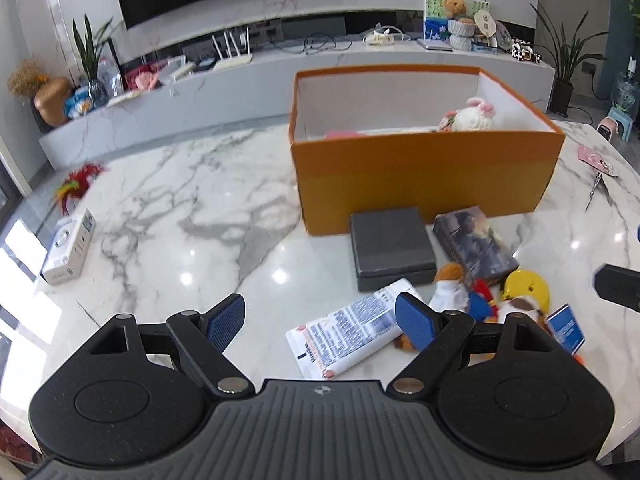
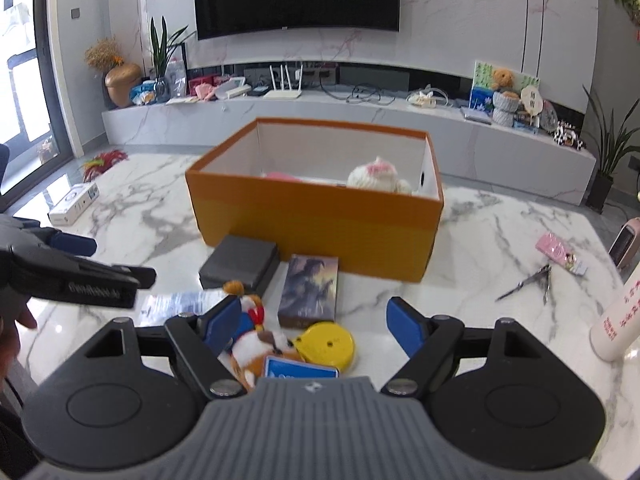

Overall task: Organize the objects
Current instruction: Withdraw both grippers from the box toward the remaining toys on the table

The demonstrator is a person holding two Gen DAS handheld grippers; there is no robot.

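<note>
Both the left gripper [image 1: 320,320] and right gripper [image 2: 312,324] hang wide and empty above the near clutter before the orange box [image 2: 320,220]; the plush toy [image 2: 256,340] looks soft and light; pinch its body; the yellow disc [image 2: 330,342] beside it seems slicker.

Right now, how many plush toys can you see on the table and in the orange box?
2: a white plush bunny inside the orange box, and a plush doll on the table beside the yellow disc. The box may hide others.

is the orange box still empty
No, a white plush toy and something pink already lie inside the orange box.
</note>
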